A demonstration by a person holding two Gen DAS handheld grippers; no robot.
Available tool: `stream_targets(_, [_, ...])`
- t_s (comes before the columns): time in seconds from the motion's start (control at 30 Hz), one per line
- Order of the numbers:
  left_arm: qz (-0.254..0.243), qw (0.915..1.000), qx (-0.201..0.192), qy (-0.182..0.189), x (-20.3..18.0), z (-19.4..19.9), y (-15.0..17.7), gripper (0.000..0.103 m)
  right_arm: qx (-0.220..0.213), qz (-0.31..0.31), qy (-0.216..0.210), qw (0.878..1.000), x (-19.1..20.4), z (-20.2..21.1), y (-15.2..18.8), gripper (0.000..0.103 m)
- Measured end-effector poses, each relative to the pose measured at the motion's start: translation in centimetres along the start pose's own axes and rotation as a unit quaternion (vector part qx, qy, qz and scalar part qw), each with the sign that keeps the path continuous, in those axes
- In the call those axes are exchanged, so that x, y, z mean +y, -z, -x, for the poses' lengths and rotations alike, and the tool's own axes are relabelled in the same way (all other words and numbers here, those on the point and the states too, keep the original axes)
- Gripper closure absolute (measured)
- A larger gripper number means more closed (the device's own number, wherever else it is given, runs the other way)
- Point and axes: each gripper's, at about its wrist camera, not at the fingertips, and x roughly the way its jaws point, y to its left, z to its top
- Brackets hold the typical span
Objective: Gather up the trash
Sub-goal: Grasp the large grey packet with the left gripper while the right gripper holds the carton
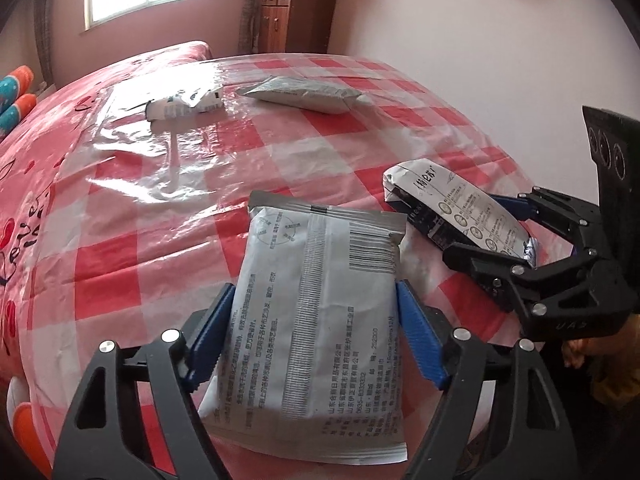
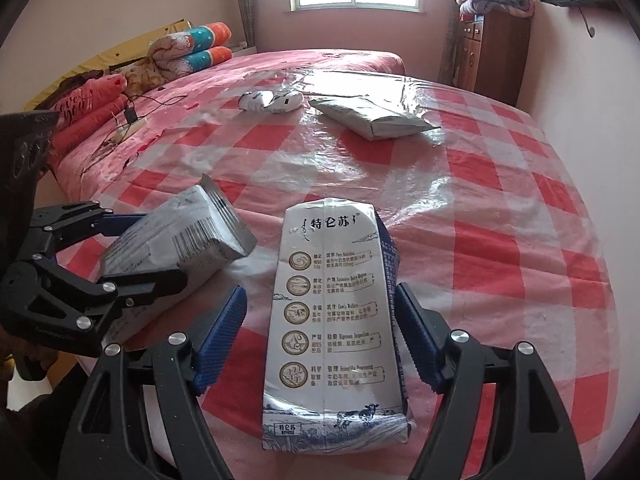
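— Starting at our left gripper [image 1: 316, 286]: how are we set?

— About half open, with the blue pads [image 1: 212, 336] up against the two long edges of the grey pouch [image 1: 320, 360]. We read that as a grip, though a light one: the far pad seems to meet the pouch only near its tip.

— And how will the pouch handle?

— Light and soft, we think. It is a flat foil pack with a smooth skin, so it should give under the pads and could slide out sideways. Across its width, near the middle, is where we would hold it, as we do now. The sealed end is thin and would only fold.

— The right gripper [image 2: 320, 290]?

— Also about half open, but holding nothing. The milk carton [image 2: 332, 320] lies lengthwise between the jaws. There is a clear gap on one side, and the other pad stands just beside the carton's blue face. From the left wrist view the carton looks to be resting on the bed.

— Its feel?

— Creased and partly flattened, so probably empty and light. It is stiffer than the pouch, and its folded edges give the pads something to bite. We would close across the narrow sides at mid-length.

— What lies further out?

— Both pieces sit at the near edge of the checked plastic sheet [image 1: 160, 208] spread over the bed [image 2: 328, 60]. The sheet is glossy and wrinkled, so it may be slippery underneath. Well apart, at its far end, lie a crumpled wrapper [image 1: 184, 106] and a second grey pouch [image 1: 304, 94], side by side and not yet collected.
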Motion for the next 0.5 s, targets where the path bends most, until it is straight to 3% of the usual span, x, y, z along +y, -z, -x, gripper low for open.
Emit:
stream_targets(0.03, [0.004, 1.0, -0.001, -0.001, 0.1, 0.1, 0.0, 0.026, 0.001, 0.002, 0.004, 1.0, 0.1, -0.1, 0.0, 0.044])
stream_targets(0.07, [0.007, 1.0, -0.002, -0.002, 0.1, 0.2, 0.1, 0.026, 0.003, 0.003, 0.005, 1.0, 0.1, -0.2, 0.0, 0.044])
stream_targets(0.27, [0.034, 0.9993, -0.016, -0.001, 1.1, 1.3, 0.6, 0.026, 0.003, -0.005, -0.006, 1.0, -0.1, -0.1, -0.2, 0.045])
stream_targets(0.5, [0.057, 0.9975, -0.042, 0.0, 2.3, 3.5, 0.9, 0.026, 0.001, -0.044, -0.051, 0.998, -0.5, 0.6, -0.9, 0.045])
